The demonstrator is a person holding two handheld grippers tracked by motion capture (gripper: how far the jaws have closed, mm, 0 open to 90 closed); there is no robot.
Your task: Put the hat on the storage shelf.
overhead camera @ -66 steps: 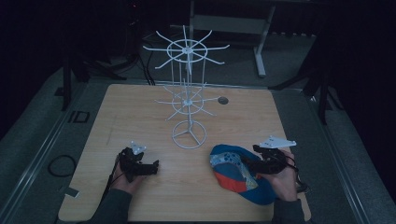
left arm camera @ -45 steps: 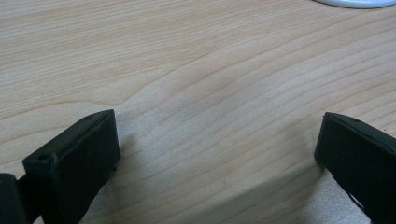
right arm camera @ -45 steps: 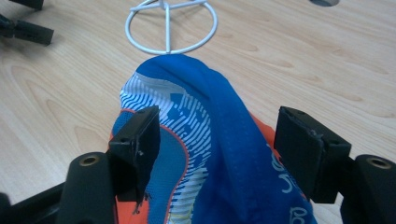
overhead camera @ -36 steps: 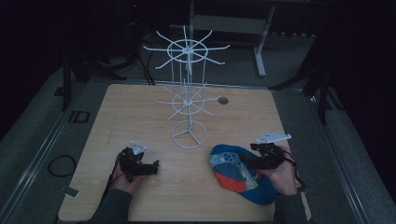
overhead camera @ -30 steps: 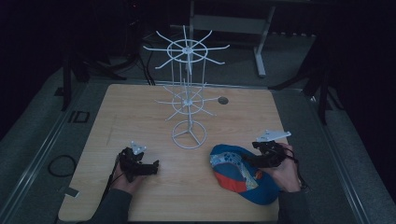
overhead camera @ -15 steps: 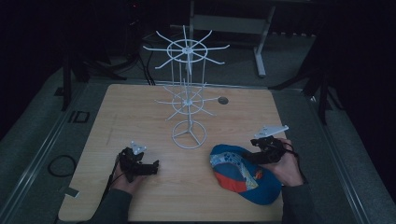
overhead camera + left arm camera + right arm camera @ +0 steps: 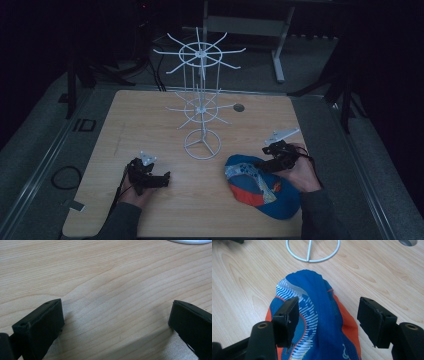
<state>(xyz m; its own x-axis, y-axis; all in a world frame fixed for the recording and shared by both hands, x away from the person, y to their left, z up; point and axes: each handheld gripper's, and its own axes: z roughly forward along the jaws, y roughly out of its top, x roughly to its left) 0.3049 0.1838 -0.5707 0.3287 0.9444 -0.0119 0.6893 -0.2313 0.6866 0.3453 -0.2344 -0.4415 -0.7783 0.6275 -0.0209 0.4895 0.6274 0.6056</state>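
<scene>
High view: R gripper (image 7: 267, 164) at the cap (image 7: 260, 186), L gripper (image 7: 150, 176) idle on the table (image 7: 120, 120).
Cap lies on the table's near right part, blue w/ orange & white panels, just in front of the rack (image 7: 201, 100) base ring. R gripper view: jaws spread wide, a raised blue fold of the cap (image 7: 319, 322) between them; L-hand jaw sits over the white-striped panel, R-hand jaw is off the cloth, not clamped. Base ring (image 7: 313, 251) lies beyond the cap. L gripper sits near the table's front left, well apart from the cap; L gripper view: jaws wide apart w/ bare wood between, holding nothing.
</scene>
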